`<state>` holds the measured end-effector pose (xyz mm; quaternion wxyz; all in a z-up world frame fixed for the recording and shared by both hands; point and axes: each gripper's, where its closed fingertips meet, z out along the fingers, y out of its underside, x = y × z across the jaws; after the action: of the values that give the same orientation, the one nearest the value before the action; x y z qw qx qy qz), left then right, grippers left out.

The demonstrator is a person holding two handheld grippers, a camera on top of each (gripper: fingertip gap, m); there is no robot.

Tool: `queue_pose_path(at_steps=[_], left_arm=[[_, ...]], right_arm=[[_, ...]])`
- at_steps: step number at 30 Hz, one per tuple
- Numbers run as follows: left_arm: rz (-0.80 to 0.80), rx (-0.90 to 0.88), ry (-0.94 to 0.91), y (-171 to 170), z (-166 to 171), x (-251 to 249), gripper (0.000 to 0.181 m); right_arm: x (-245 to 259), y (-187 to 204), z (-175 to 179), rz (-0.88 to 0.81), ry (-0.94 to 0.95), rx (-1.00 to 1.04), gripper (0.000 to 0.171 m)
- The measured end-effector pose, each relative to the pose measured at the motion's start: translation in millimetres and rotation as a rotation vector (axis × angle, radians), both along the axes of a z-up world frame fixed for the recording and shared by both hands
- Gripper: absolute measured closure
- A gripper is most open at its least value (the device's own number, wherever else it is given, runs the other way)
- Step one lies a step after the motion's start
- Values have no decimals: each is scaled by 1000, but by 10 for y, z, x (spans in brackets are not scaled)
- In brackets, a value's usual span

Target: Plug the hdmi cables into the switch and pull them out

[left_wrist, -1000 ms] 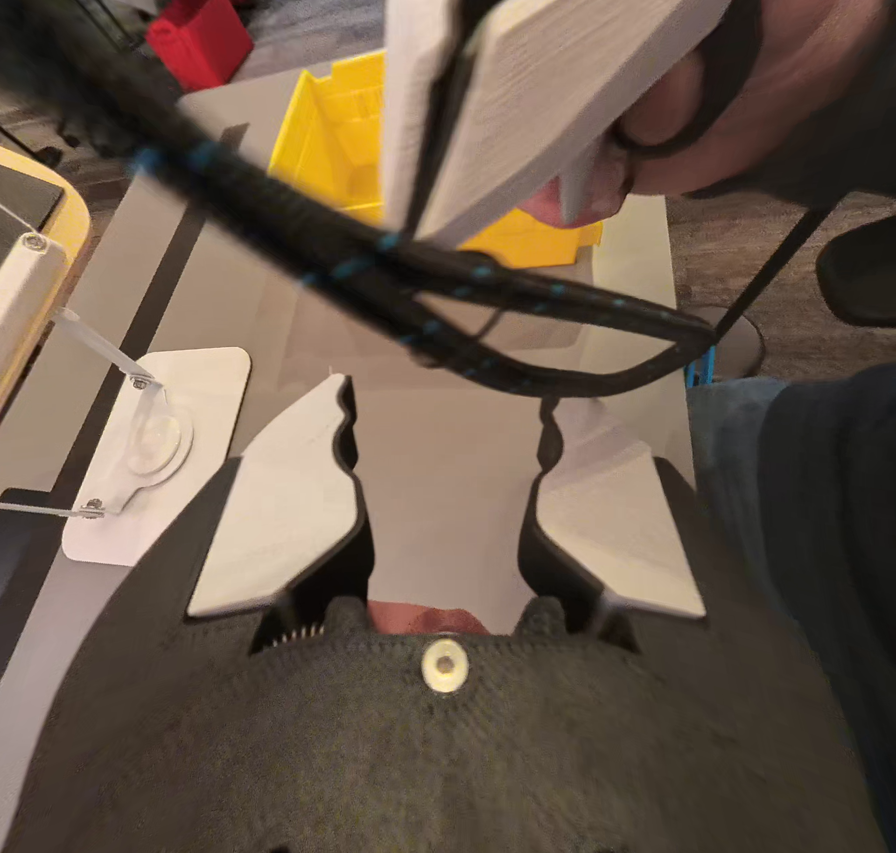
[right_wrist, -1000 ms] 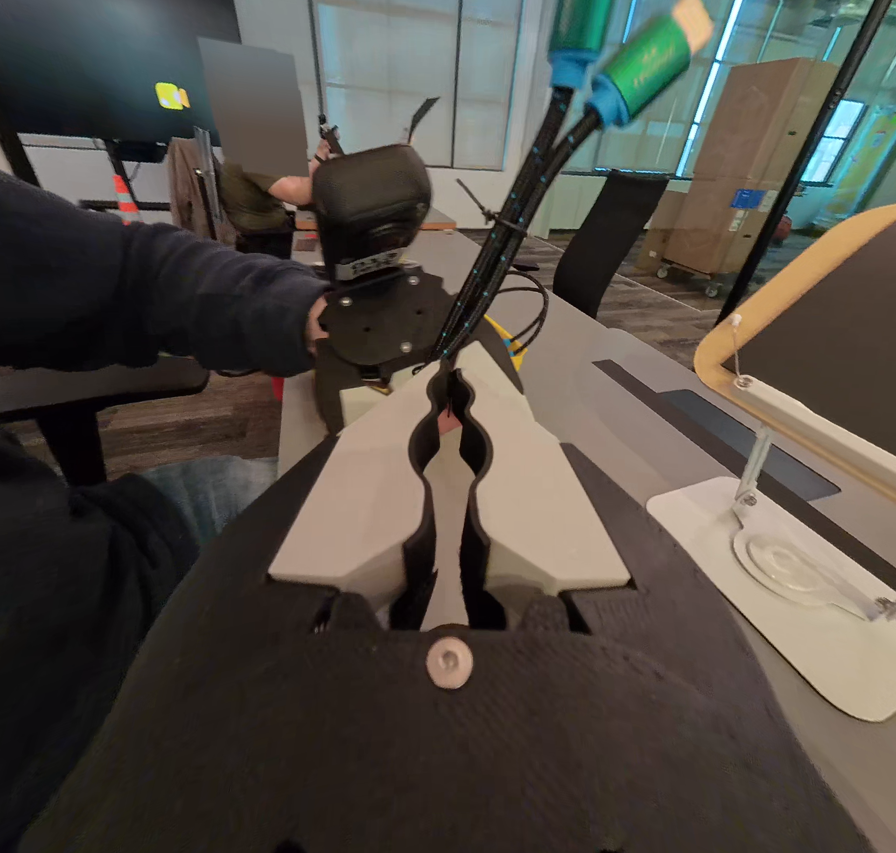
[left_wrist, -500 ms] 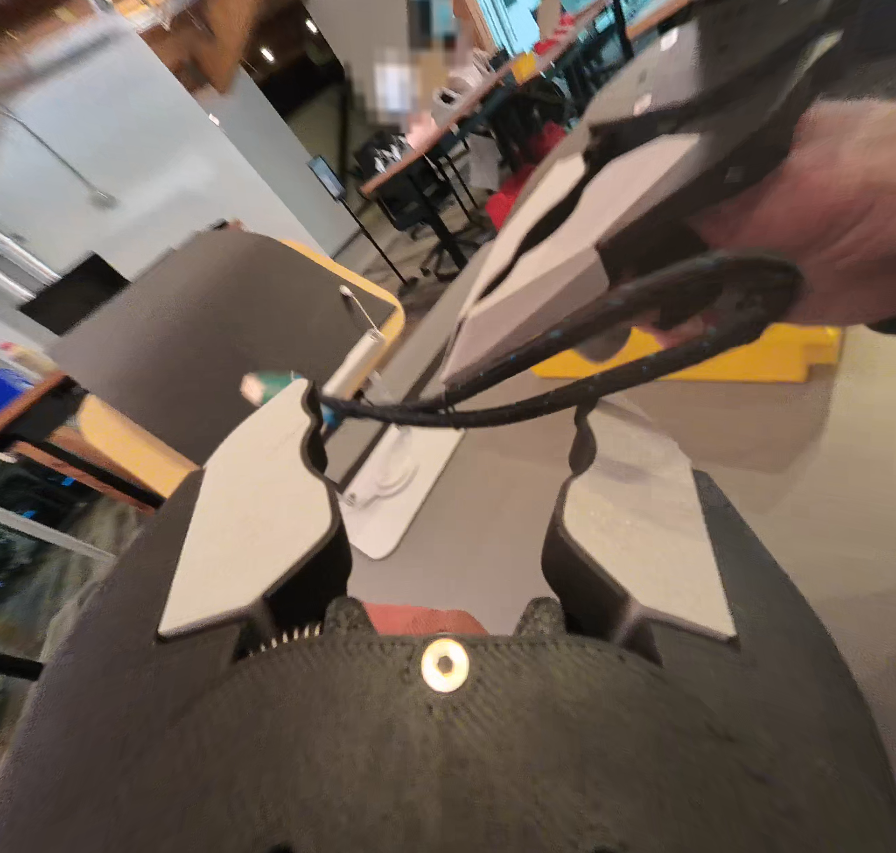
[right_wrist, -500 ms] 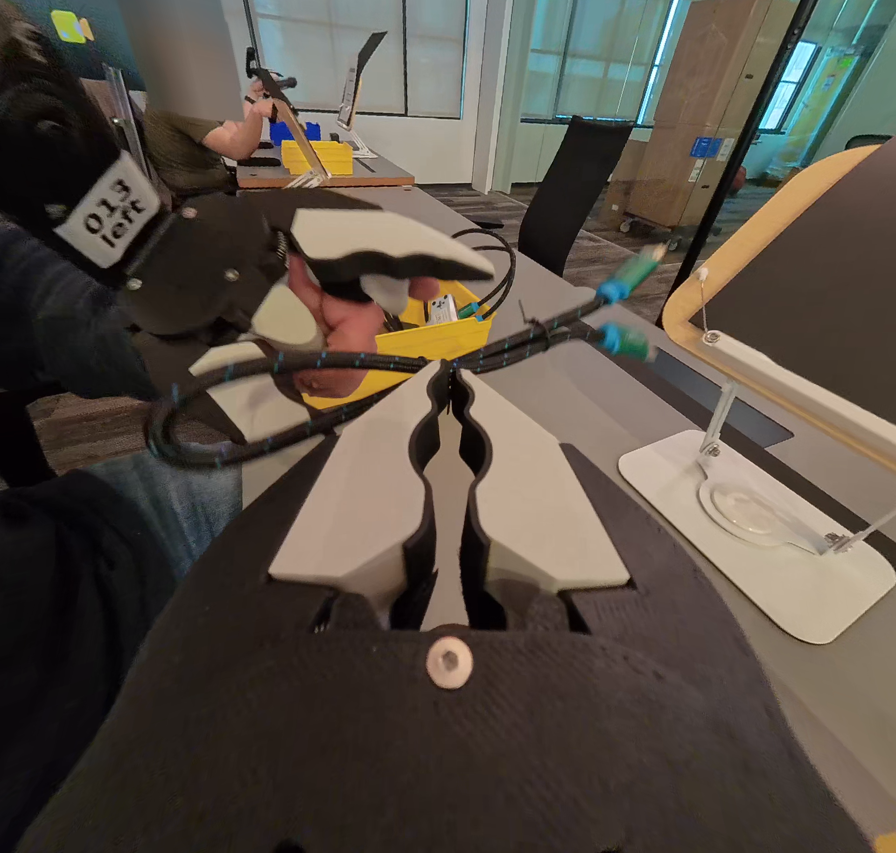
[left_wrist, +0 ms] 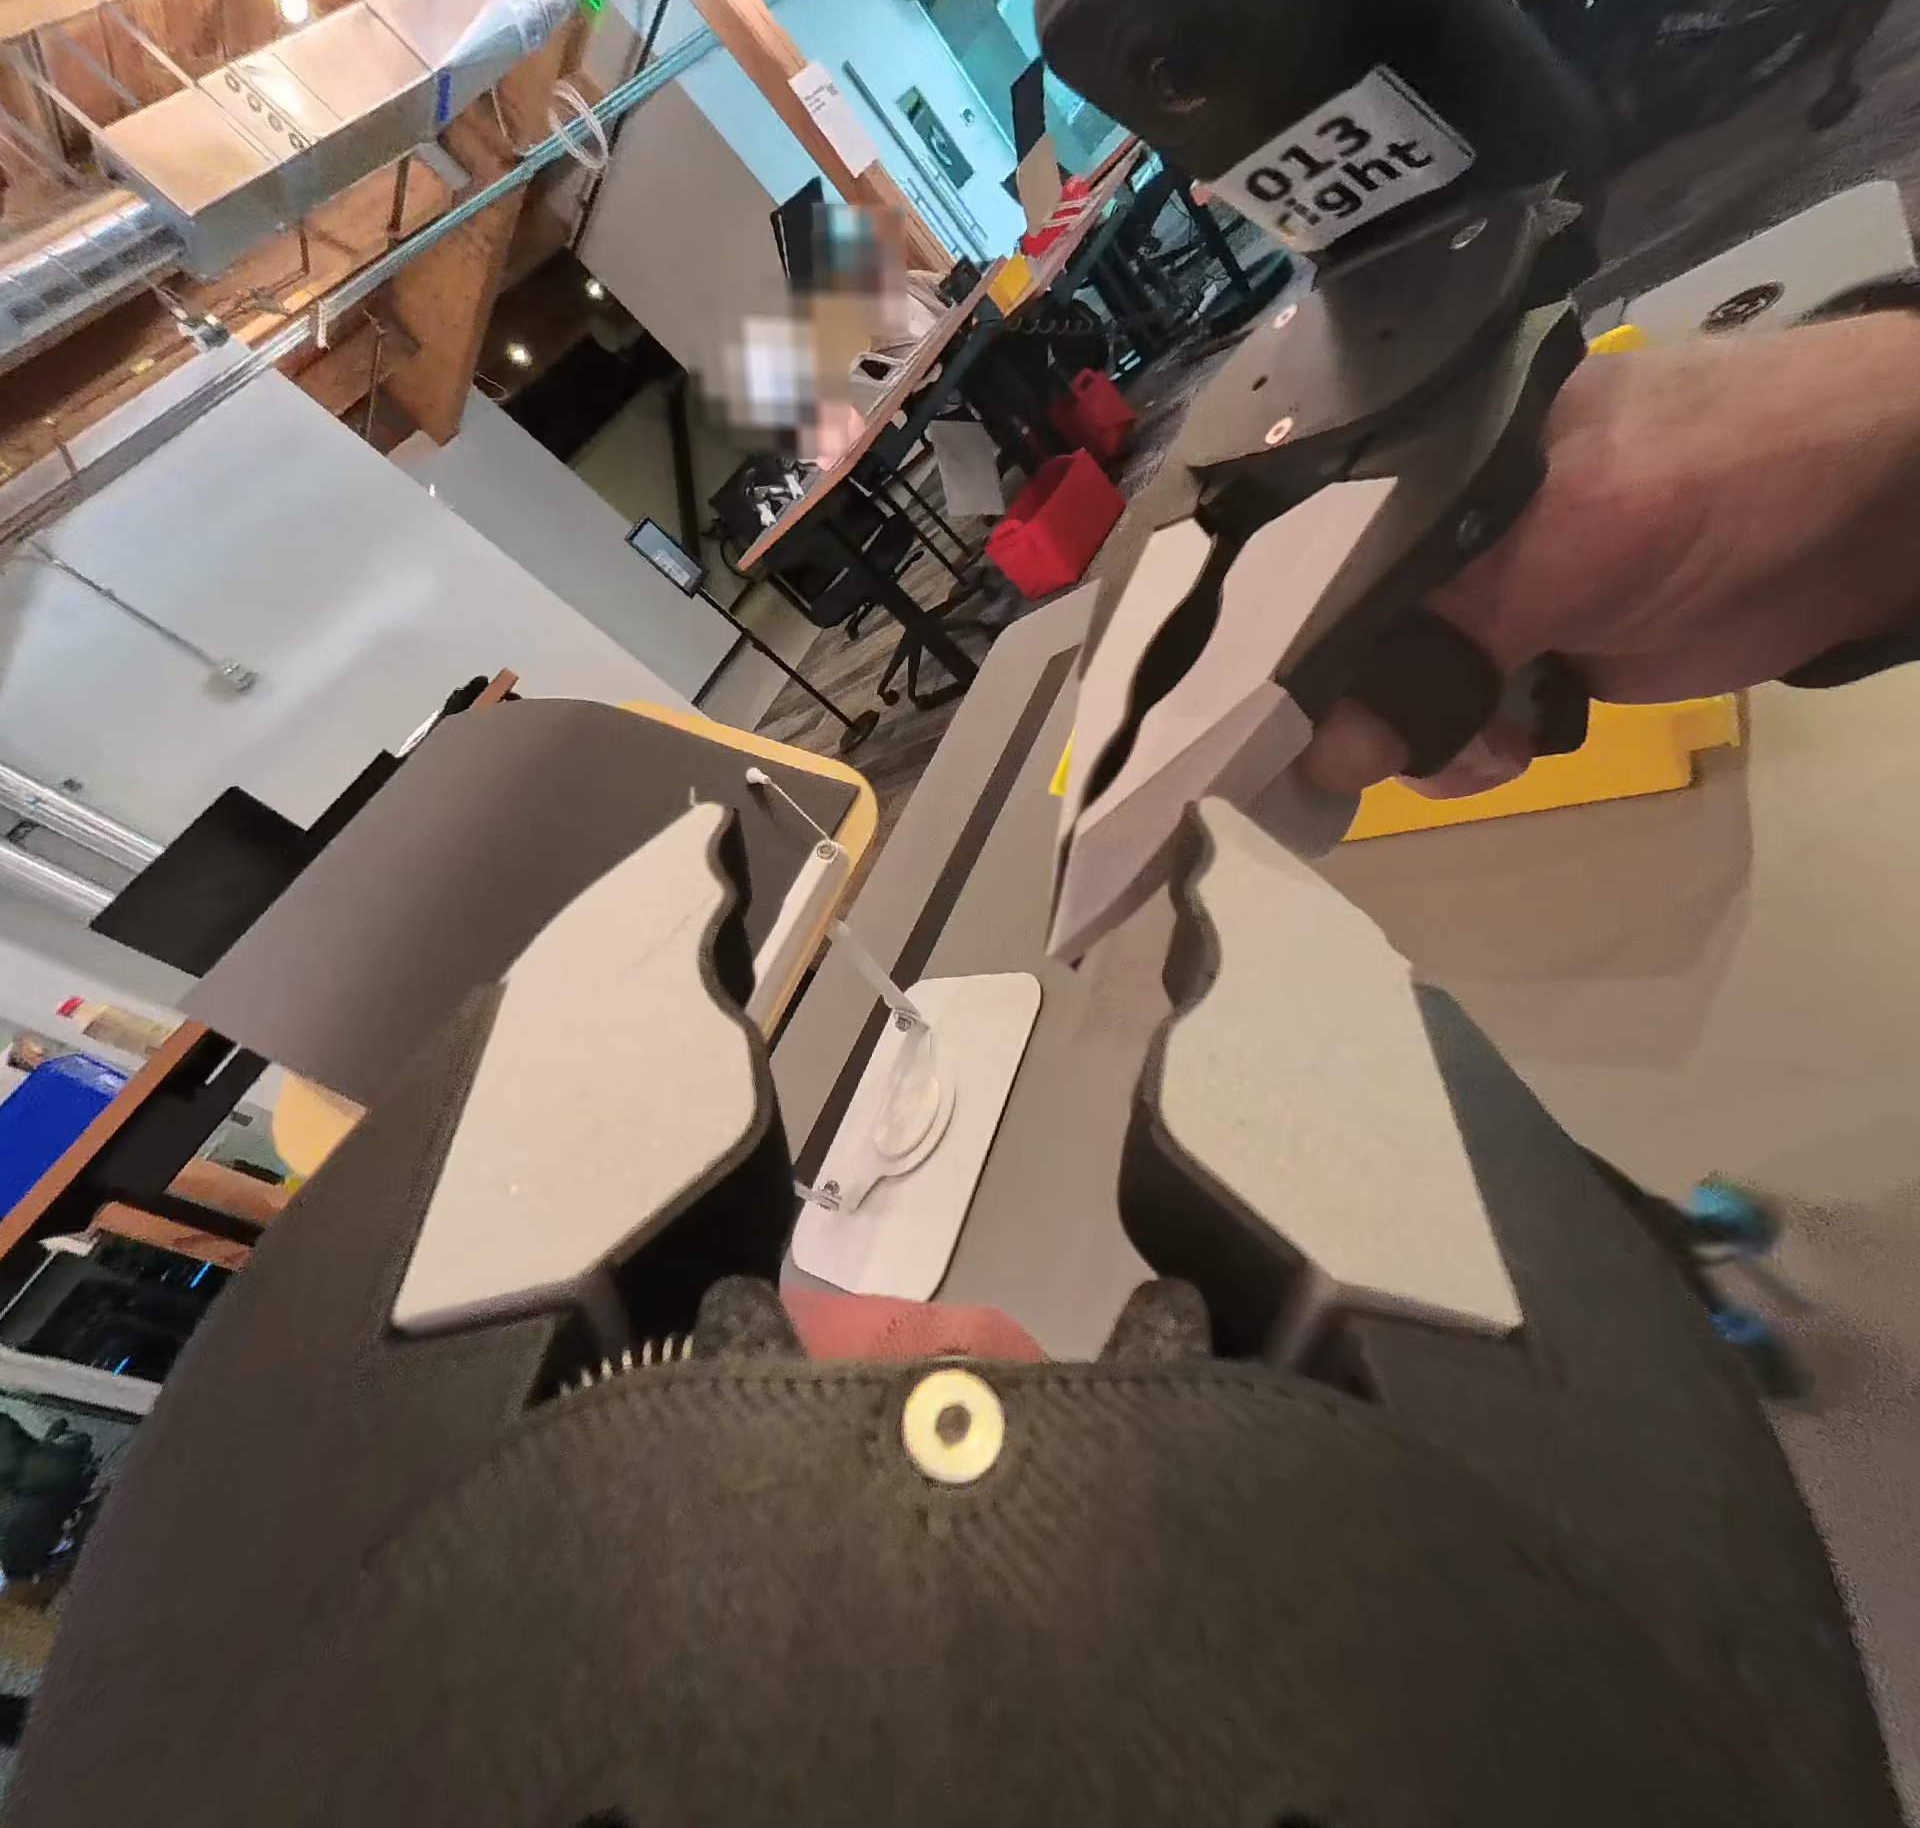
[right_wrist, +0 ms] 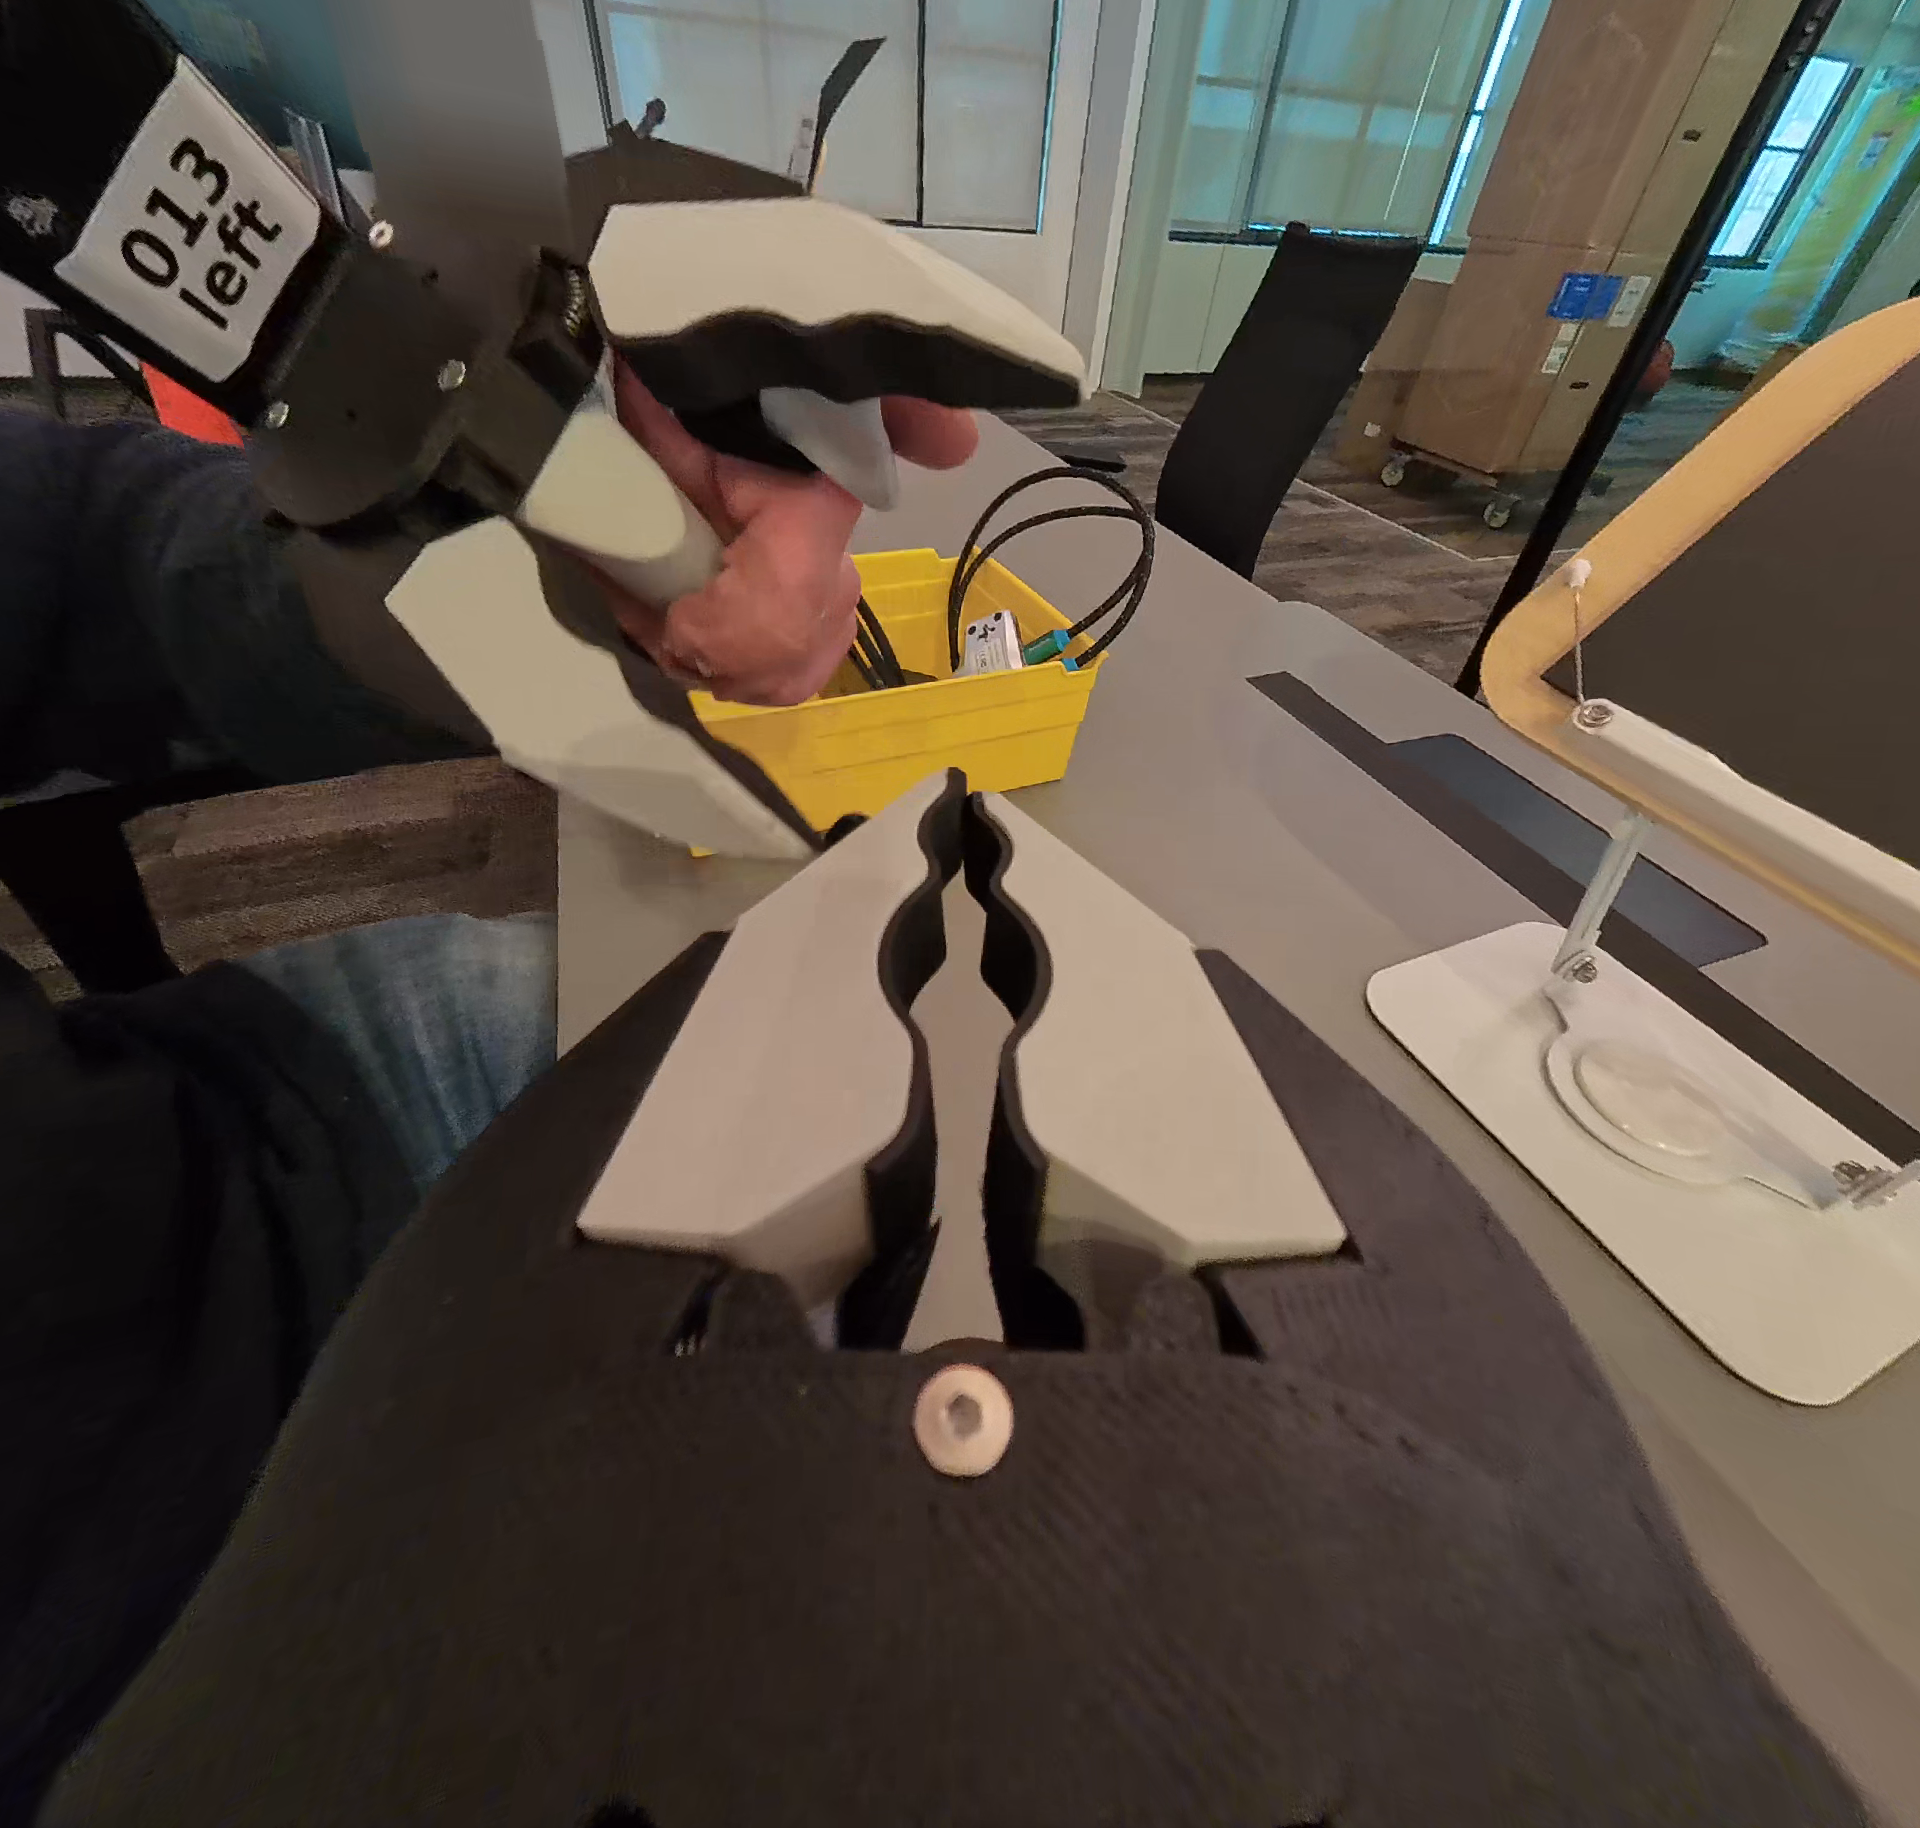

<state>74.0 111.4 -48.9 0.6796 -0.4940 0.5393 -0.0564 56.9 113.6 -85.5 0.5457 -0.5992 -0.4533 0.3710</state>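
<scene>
My left gripper (left_wrist: 956,833) is open and empty above the grey table. My right gripper (right_wrist: 961,791) is shut, with nothing visible between its jaws; in the left wrist view it (left_wrist: 1070,937) is just beyond my left fingertips. Blurred blue and green cable connectors (left_wrist: 1725,1248) show at the lower right edge of the left wrist view. A yellow bin (right_wrist: 935,739) behind the grippers holds looped black cables (right_wrist: 1049,490), a small white switch (right_wrist: 987,640) and a green connector (right_wrist: 1044,648). The left gripper's fingers (right_wrist: 831,313) are spread in front of the bin.
A white base plate with a clear holder (right_wrist: 1662,1155) lies on the table at the right, under a dark panel with a tan edge (right_wrist: 1766,583). A black chair (right_wrist: 1278,376) stands beyond the table. The operator's leg is at the table's near left edge. The grippers are tip to tip, or close to it.
The cable bundle held in the right gripper and stretched across my open left jaws is gone from both. Only its blurred connectors show low in the left view. The left gripper stayed open.
</scene>
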Motion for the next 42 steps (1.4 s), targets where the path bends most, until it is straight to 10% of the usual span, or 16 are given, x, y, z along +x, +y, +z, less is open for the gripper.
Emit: queue_pose_path(at_steps=[10, 20, 30, 42], left_arm=[[182, -247, 228, 186, -1185, -264, 104], [-94, -357, 812, -461, -2633, -415, 109], [-139, -284, 744, -293, -2676, -314, 170], [-27, -384, 339, 136, -2049, -513, 176]], right_arm=[[111, 153, -797, -89, -154, -190, 171], [195, -237, -1289, 10, -281, -315, 171], [353, -328, -1292, 32, -277, -319, 171], [612, -171, -617, -2, -110, -207, 162]])
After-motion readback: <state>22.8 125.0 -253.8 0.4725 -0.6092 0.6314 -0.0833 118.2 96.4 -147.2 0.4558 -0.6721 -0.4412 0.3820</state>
